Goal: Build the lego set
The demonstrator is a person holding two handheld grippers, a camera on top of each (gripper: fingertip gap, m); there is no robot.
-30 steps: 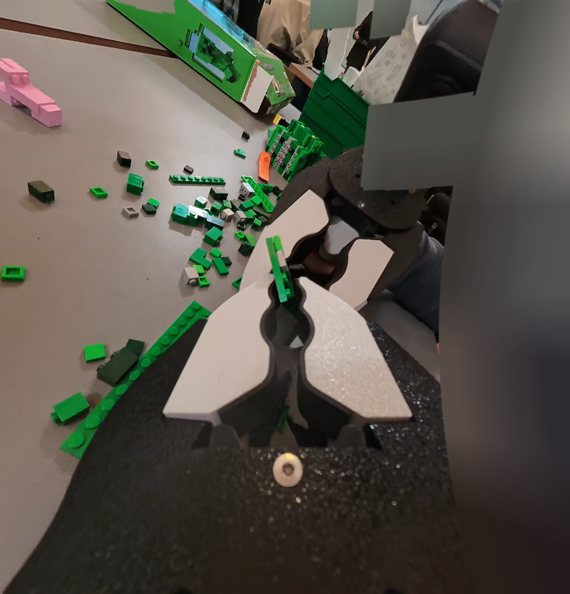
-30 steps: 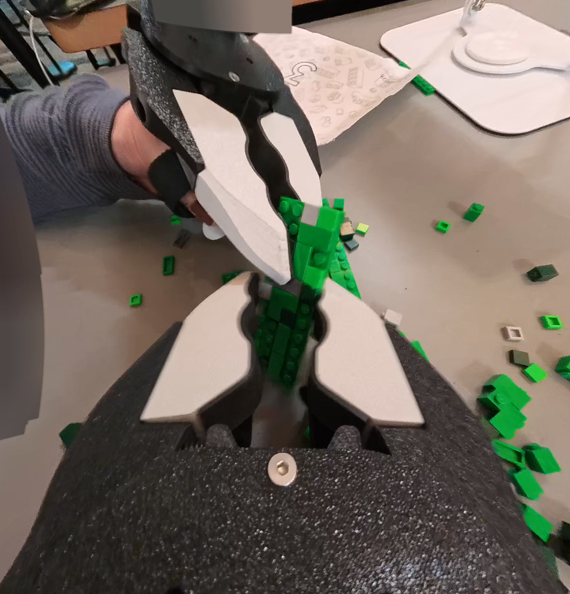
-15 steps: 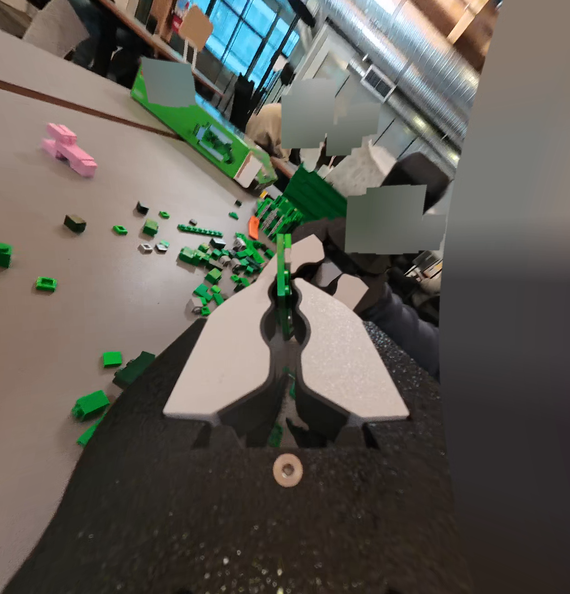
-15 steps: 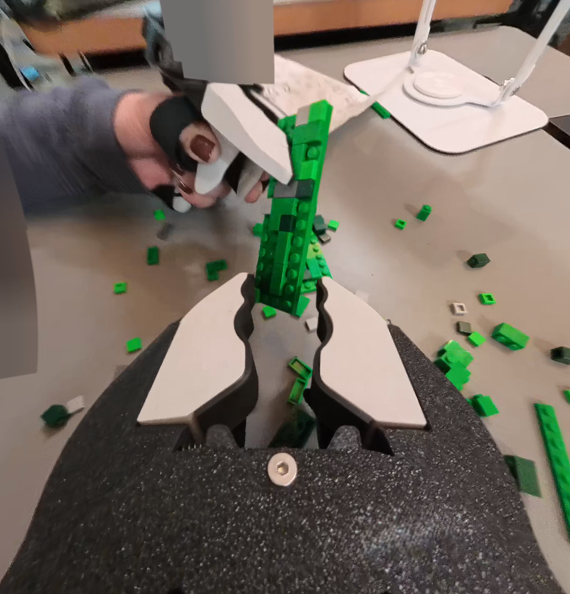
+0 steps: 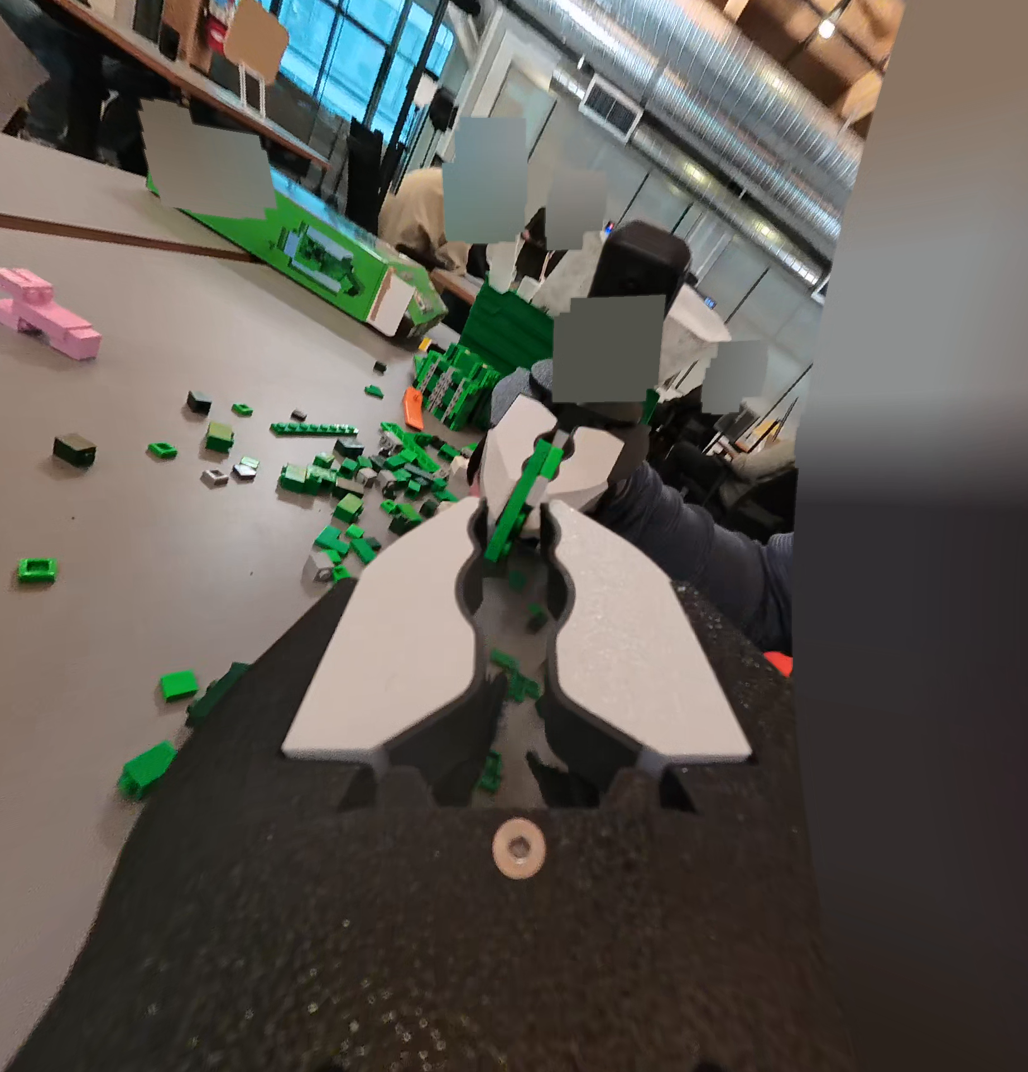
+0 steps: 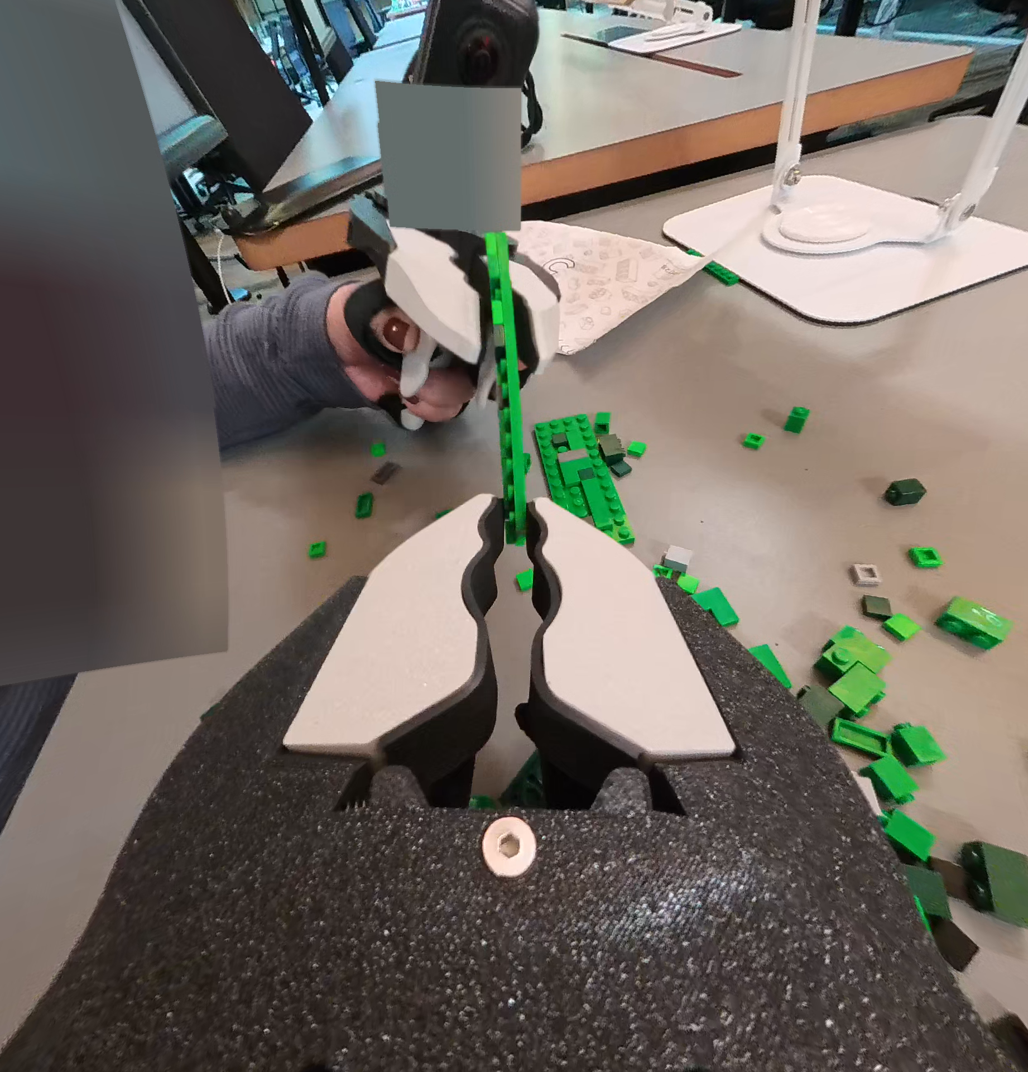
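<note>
A long green Lego plate with bricks on it is held edge-on in the air between both grippers. My right gripper is shut on its lower end. My left gripper, held in a person's hand, sits around its upper end. In the left wrist view the plate runs tilted from the right gripper into my left gripper. The left jaws stand parted, wider than the plate, and do not press it.
Loose green, grey and dark bricks lie scattered on the grey table. A second studded green plate lies flat just beyond. A pink build, a green box, a white stand base and a printed paper sheet stand farther off. The gap from one gripper's tips to the other's is roughly 5 cm. Left tips and right tips are each some 25 cm from the pink build.
The plate has been raised off the table and turned edge-on. My right jaws have closed on its lower end. My left jaws, shut on it before, have parted.
</note>
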